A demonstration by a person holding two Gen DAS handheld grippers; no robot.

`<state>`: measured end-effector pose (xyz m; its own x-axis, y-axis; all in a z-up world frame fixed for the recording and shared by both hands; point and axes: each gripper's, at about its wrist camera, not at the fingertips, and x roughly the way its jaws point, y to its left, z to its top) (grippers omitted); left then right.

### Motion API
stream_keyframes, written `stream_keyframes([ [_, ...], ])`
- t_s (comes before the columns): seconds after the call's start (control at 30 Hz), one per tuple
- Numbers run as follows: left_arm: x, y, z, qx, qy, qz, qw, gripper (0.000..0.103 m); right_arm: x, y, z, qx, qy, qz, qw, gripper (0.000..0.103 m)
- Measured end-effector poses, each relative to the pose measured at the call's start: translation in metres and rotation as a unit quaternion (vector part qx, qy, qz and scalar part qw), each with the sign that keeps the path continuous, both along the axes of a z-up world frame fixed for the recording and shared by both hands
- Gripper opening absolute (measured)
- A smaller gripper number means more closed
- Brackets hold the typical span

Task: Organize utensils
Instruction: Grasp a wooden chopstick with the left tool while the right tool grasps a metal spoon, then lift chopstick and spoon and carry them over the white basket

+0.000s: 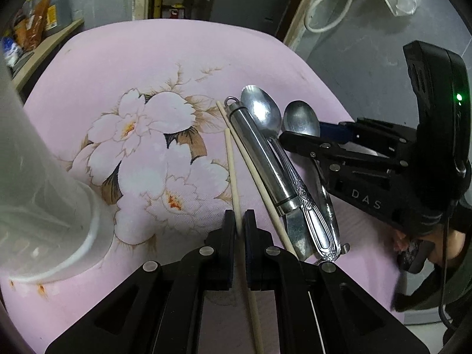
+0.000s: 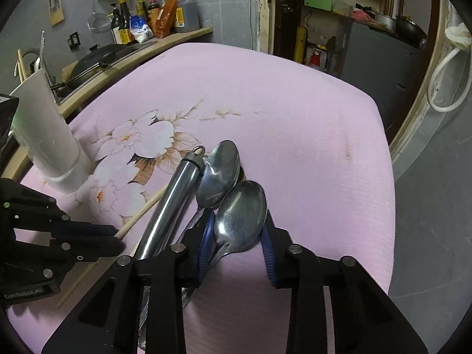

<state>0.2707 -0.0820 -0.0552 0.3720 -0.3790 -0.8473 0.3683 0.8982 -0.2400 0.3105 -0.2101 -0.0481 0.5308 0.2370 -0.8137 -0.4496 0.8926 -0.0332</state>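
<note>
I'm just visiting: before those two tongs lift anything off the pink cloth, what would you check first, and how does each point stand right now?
1. Left tongs clamped on one chopstick: ok.
2. Second chopstick free of that grip: ok, it lies beside.
3. Right tongs around the nearer spoon: ok.
4. Blue pads pressing that spoon firmly: cannot tell.
5. Other spoon and steel tube clear of the lift: not ok, they crowd it.
6. White holder upright: ok.
</note>
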Motion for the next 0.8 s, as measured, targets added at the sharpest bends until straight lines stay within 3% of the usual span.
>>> stream_keyframes([
  [0.03, -0.003, 0.002, 0.0, -0.005, -0.005, 0.006, 1.0, 0.003, -0.001, 0.003, 0.001, -0.005, -0.007, 0.003, 1.0, 0.011],
  [0.07, -0.006, 0.004, -0.001, -0.011, -0.008, 0.01, 0.9999, 0.003, -0.004, 0.004, 0.003, -0.01, -0.016, 0.004, 1.0, 0.01],
  [0.37, -0.019, 0.015, 0.001, -0.058, -0.019, 0.028, 0.9977, 0.002, -0.025, 0.003, 0.007, 0.019, -0.031, 0.01, 0.999, 0.006],
  [0.73, -0.052, 0.023, 0.026, -0.089, -0.117, 0.054, 0.9876, 0.002, -0.07, -0.005, 0.027, 0.077, -0.105, -0.007, 0.991, 0.002],
  [0.8, -0.055, 0.021, 0.029, -0.086, -0.126, 0.056, 0.9867, 0.002, -0.073, -0.005, 0.024, 0.08, -0.098, -0.009, 0.992, 0.002],
])
